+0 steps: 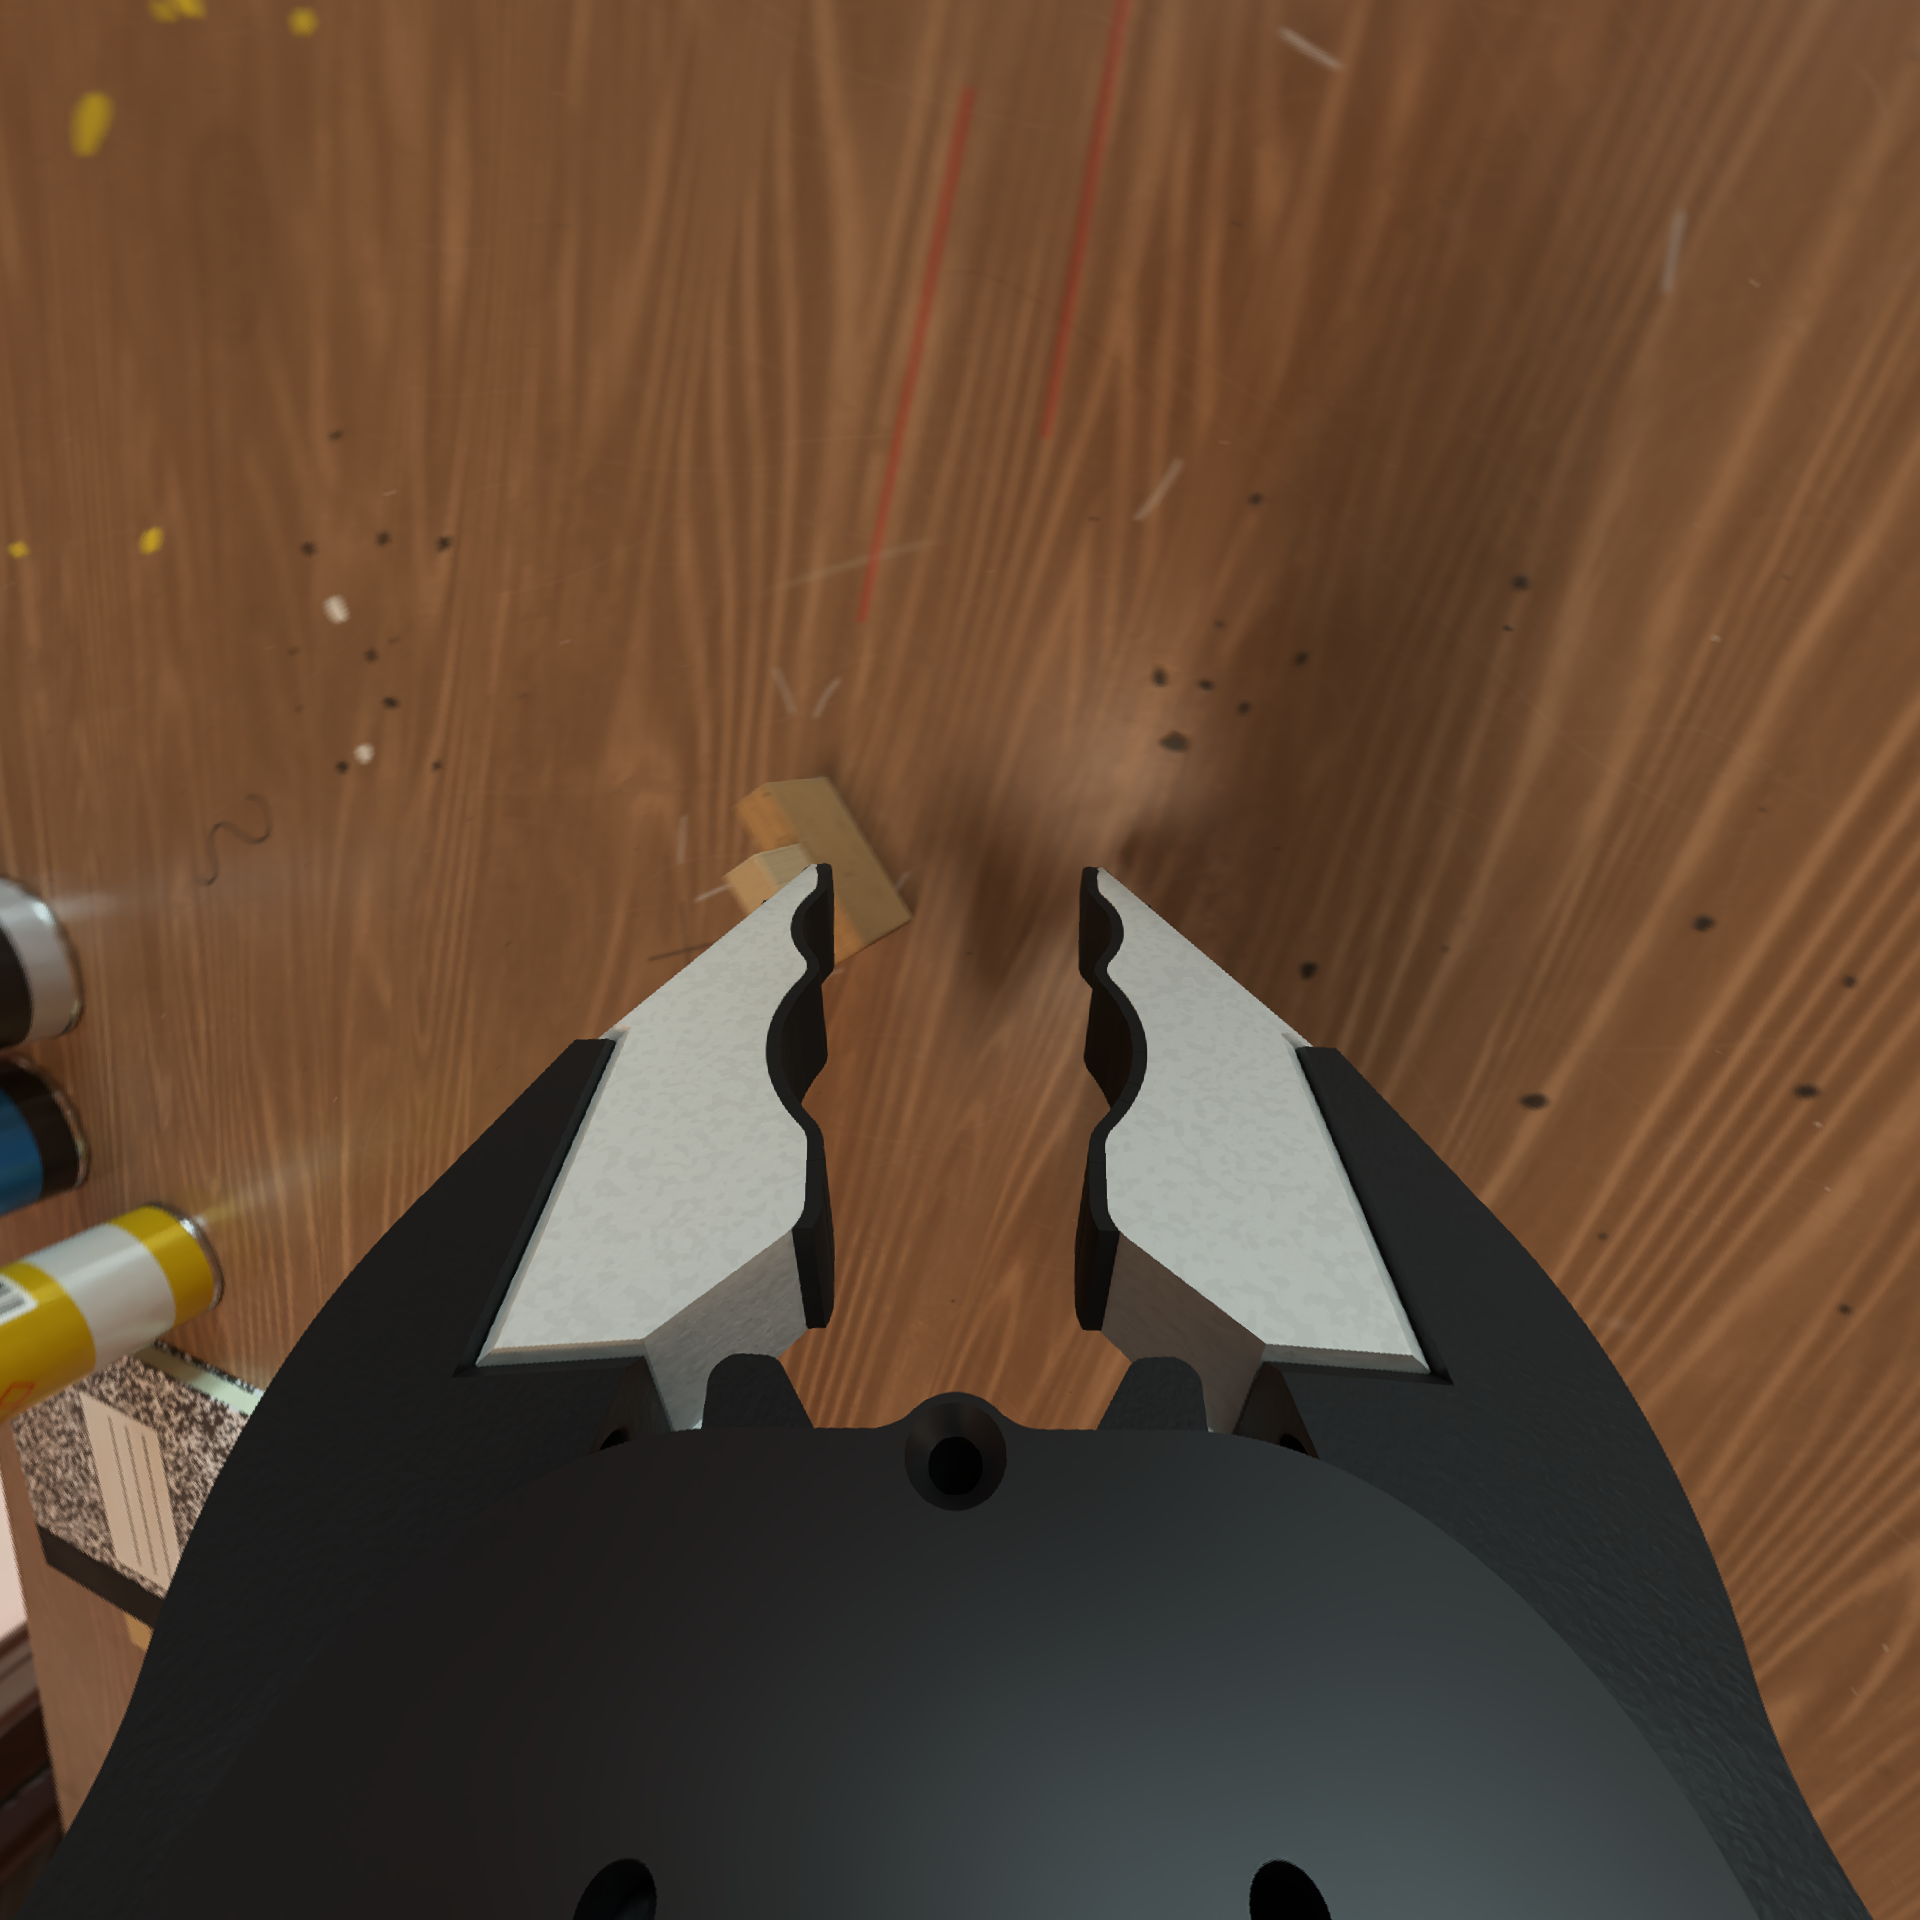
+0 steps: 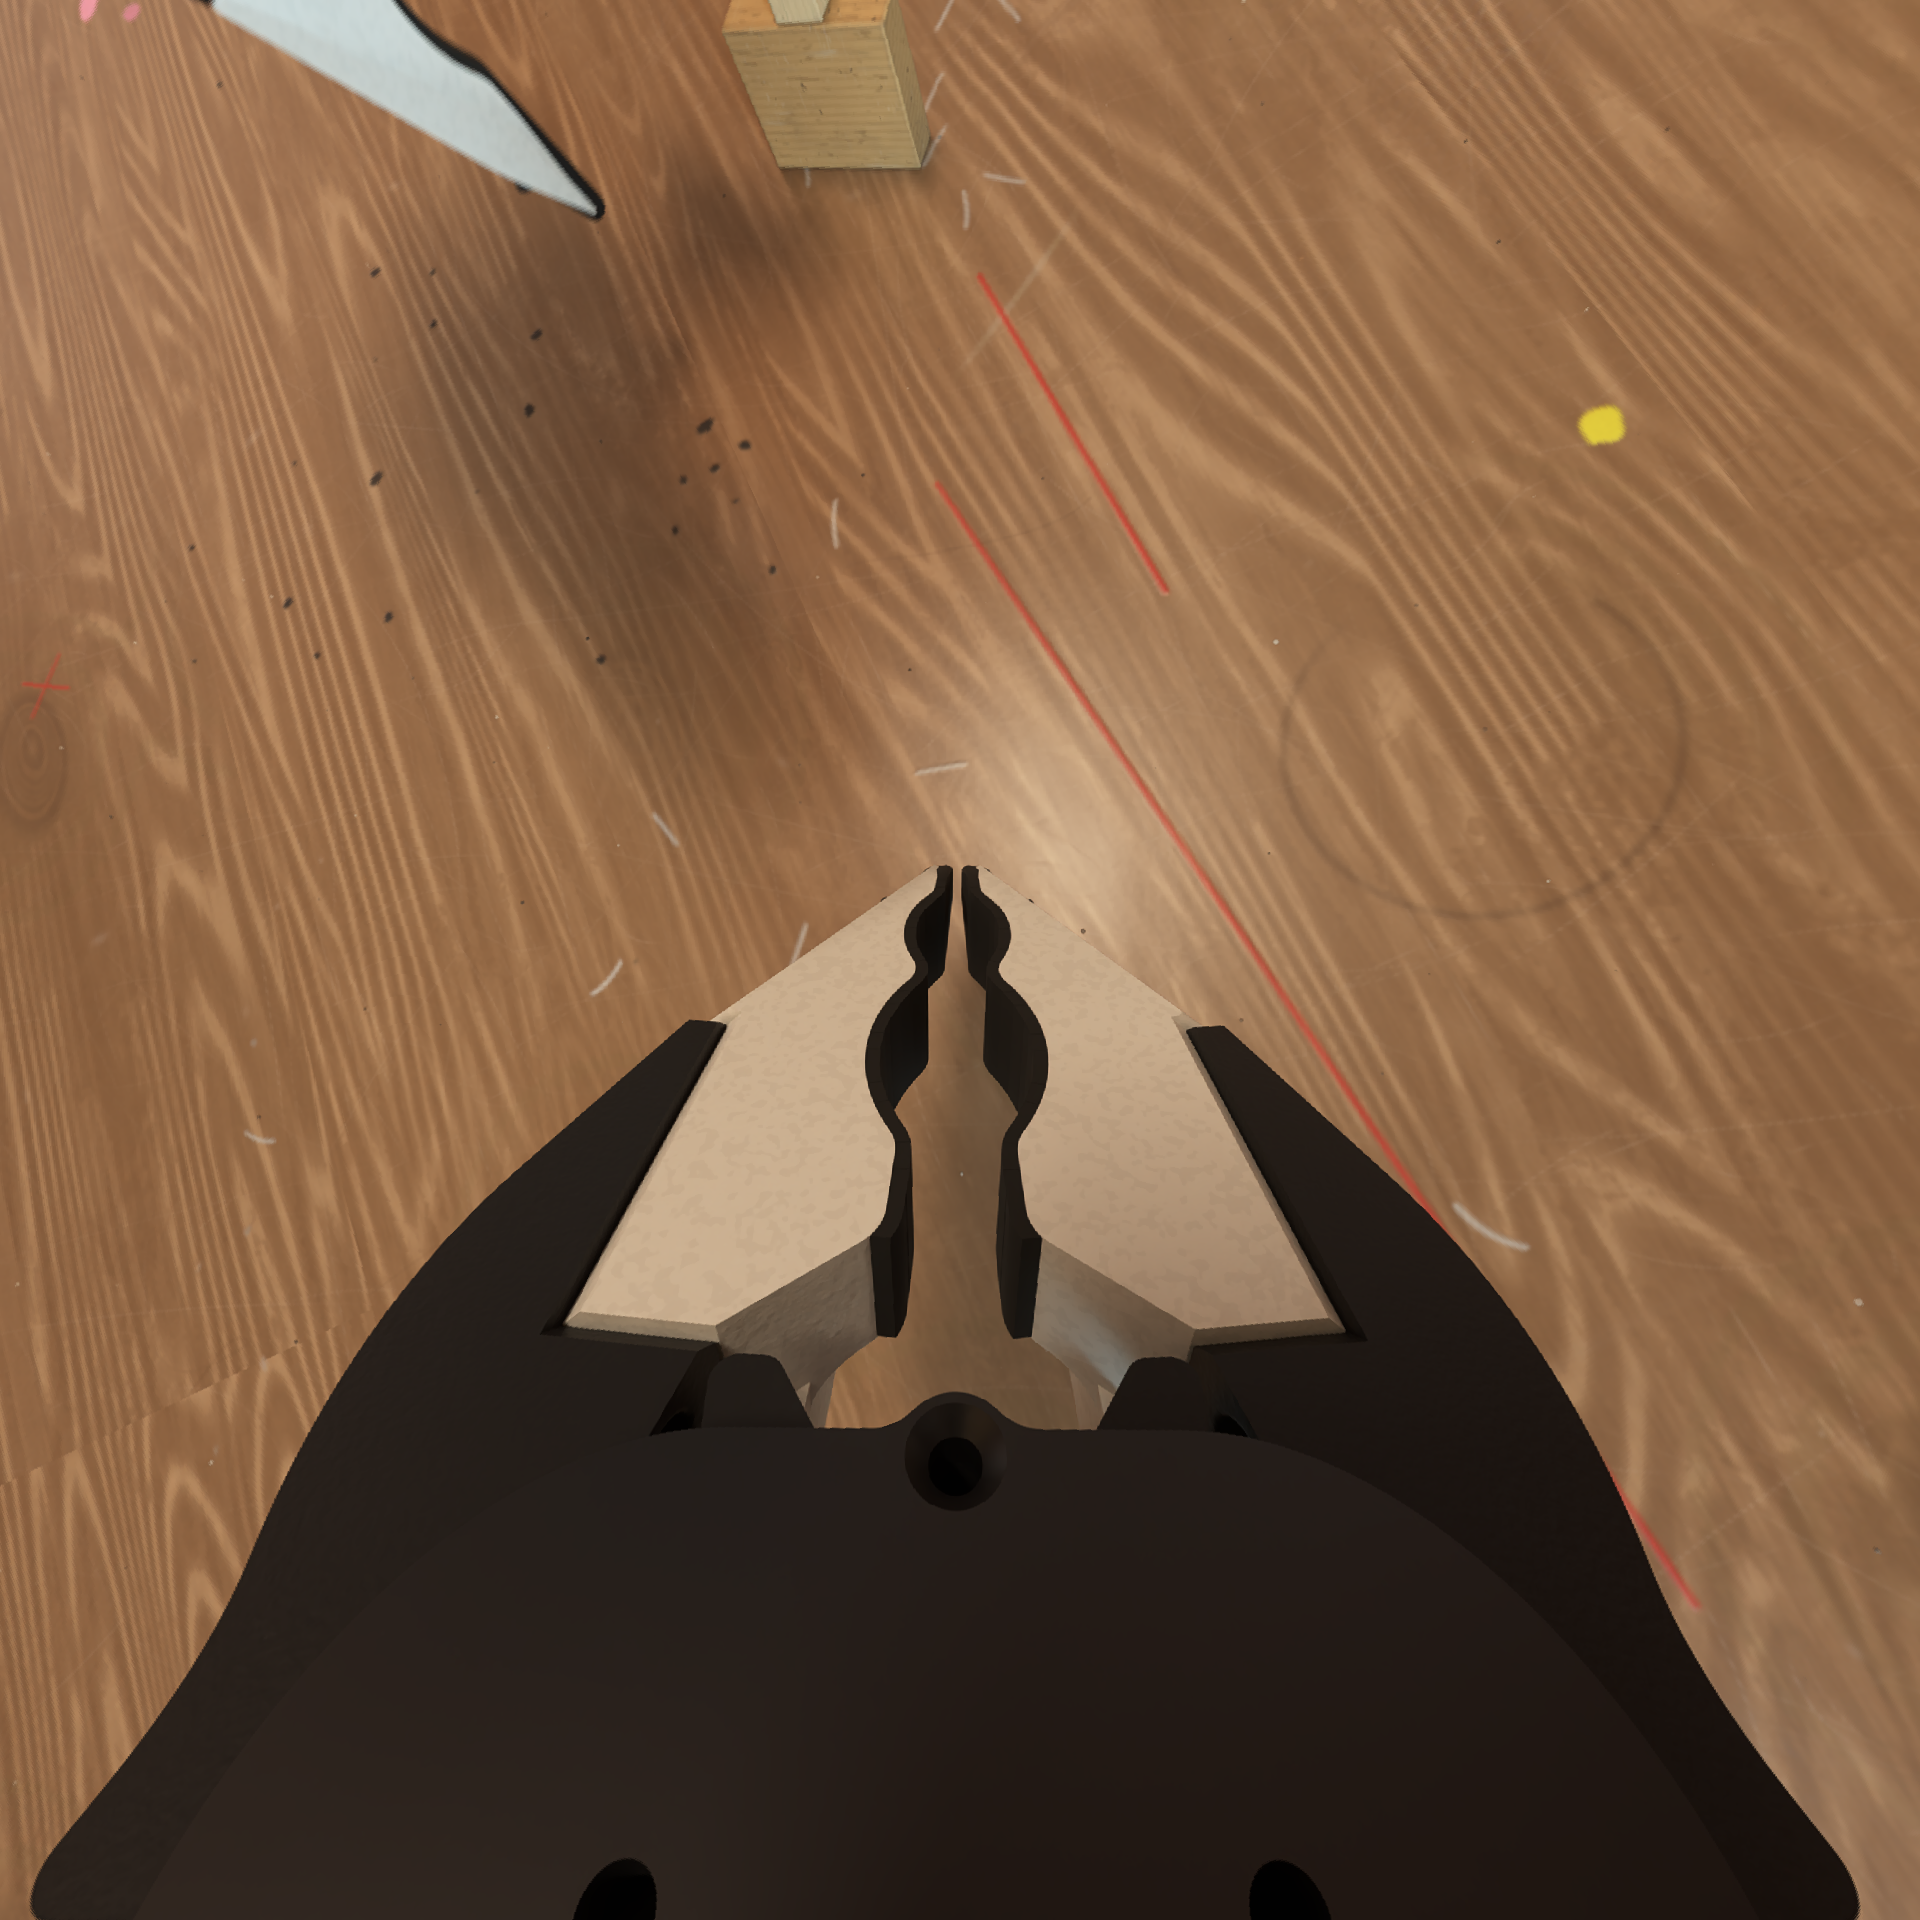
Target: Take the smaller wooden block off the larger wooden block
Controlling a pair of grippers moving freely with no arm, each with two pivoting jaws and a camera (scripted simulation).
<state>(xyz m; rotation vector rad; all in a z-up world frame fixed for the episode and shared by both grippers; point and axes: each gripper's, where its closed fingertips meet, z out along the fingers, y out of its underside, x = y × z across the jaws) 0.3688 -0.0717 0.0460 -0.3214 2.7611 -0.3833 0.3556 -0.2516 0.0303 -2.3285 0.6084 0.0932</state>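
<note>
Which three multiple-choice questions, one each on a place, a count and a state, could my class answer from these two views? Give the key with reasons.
1. Where is the smaller wooden block relative to the larger wooden block?
A on it
B under it
C beside it, apart

2. How many red lines mark the table?
A one
B two
C four

3. The jaws of the right gripper are:
A wide open
B shut on a block
C shut, empty

Key: A, it stands on top in the right wrist view; B, two strokes show; C, the tips nearly meet with nothing between.
</note>
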